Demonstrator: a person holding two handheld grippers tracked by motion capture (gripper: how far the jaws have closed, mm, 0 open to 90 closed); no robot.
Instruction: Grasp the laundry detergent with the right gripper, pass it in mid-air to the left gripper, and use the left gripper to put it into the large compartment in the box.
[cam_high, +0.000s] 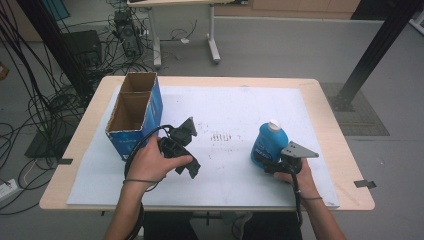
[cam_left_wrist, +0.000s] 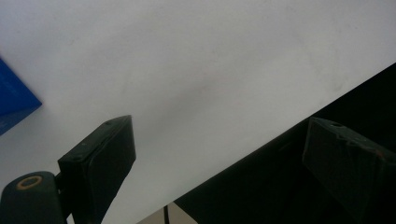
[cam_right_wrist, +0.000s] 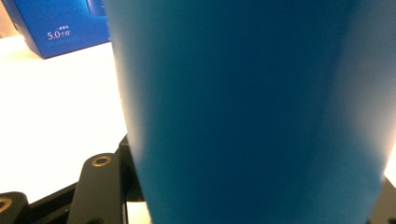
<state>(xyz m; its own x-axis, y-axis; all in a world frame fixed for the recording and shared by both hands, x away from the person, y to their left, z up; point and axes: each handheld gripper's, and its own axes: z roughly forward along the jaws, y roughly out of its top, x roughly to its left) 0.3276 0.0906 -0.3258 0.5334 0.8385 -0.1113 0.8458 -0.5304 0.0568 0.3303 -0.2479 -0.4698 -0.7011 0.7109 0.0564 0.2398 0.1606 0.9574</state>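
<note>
A blue bottle (cam_high: 268, 144) with a white cap stands upright on the white sheet (cam_high: 230, 115), right of the middle. My right gripper (cam_high: 271, 167) is at its near side, low down, with its jaws around the bottle's body. In the right gripper view the bottle (cam_right_wrist: 252, 112) sits very close and blurred between the jaws, and one black finger (cam_right_wrist: 100, 186) presses at its left edge. My left gripper (cam_high: 191, 169) is held over the sheet next to a blue cardboard box (cam_high: 135, 112). Its jaws (cam_left_wrist: 224, 154) stand wide open with nothing between them.
The box is open at the top and stands at the table's left; its corner (cam_left_wrist: 14, 102) and printed side (cam_right_wrist: 56, 28) are near both grippers. The table's front edge (cam_left_wrist: 261, 149) runs just beyond the left jaws. Cables and a desk frame (cam_high: 157, 45) lie behind the table.
</note>
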